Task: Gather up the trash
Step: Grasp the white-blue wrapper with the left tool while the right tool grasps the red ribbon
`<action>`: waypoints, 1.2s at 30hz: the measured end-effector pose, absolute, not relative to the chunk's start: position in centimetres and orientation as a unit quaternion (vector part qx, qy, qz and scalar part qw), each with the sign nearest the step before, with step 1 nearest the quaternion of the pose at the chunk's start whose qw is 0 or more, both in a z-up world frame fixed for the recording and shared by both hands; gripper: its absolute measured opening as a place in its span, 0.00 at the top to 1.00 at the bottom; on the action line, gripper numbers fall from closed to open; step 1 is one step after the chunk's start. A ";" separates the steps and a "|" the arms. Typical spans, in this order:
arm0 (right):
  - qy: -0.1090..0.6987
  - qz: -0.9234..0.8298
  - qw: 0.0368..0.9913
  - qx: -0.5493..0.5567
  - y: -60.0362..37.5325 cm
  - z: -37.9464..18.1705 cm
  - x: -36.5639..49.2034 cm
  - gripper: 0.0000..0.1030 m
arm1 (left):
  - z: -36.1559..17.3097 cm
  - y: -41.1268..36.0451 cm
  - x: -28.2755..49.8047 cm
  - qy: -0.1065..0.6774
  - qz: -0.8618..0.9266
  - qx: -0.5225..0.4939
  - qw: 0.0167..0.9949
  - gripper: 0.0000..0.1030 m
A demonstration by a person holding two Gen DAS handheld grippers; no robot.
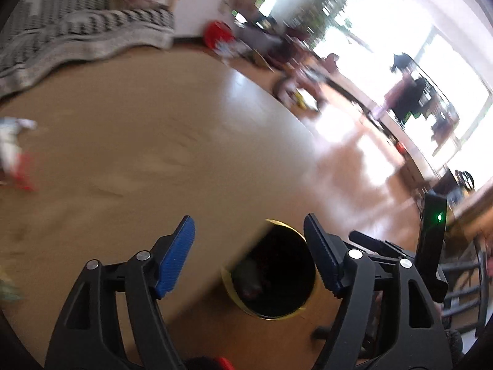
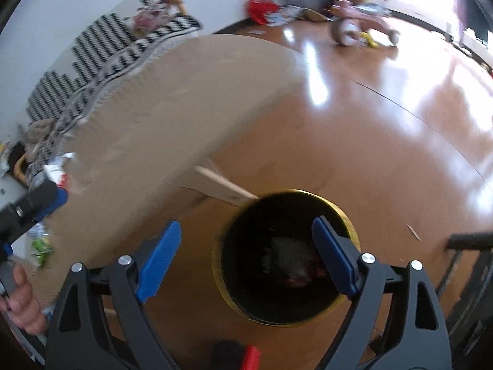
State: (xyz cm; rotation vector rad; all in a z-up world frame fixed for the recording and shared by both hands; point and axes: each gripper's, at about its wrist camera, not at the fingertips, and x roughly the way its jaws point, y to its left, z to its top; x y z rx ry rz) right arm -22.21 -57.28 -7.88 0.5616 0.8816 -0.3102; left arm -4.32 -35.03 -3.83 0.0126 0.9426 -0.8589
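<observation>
A round bin with a gold rim and black inside stands on the wooden floor beside a tan table. Dark crumpled trash lies in it. My right gripper is open and empty right above the bin. My left gripper is open and empty above the table edge, with the bin below it. Trash lies on the table: a white and red wrapper, which also shows in the right wrist view, and a green wrapper.
A black-and-white patterned cloth lies at the table's far side. A red basket, a pink tricycle and clutter stand on the shiny floor by the windows. Dark chair bars are at the right.
</observation>
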 end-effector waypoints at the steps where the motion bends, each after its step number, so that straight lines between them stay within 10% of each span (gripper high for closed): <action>1: 0.418 -0.135 0.860 0.260 -56.2 -7.1 -20.8 0.18 | -2.8 -32.7 -3.4 0.429 -0.380 0.007 0.819 0.27; 18: 0.457 0.054 0.881 0.111 -28.5 -2.8 5.4 0.18 | -4.2 2.6 7.7 0.414 -0.047 -0.088 0.905 0.14; 33: 0.474 0.024 0.880 0.003 -24.7 -8.9 11.7 0.18 | -11.6 2.5 14.5 0.497 0.000 -0.122 0.859 0.11; 36: 0.469 0.027 0.883 0.003 -24.9 -8.8 11.7 0.34 | -12.2 2.3 14.5 0.496 0.012 -0.110 0.861 0.11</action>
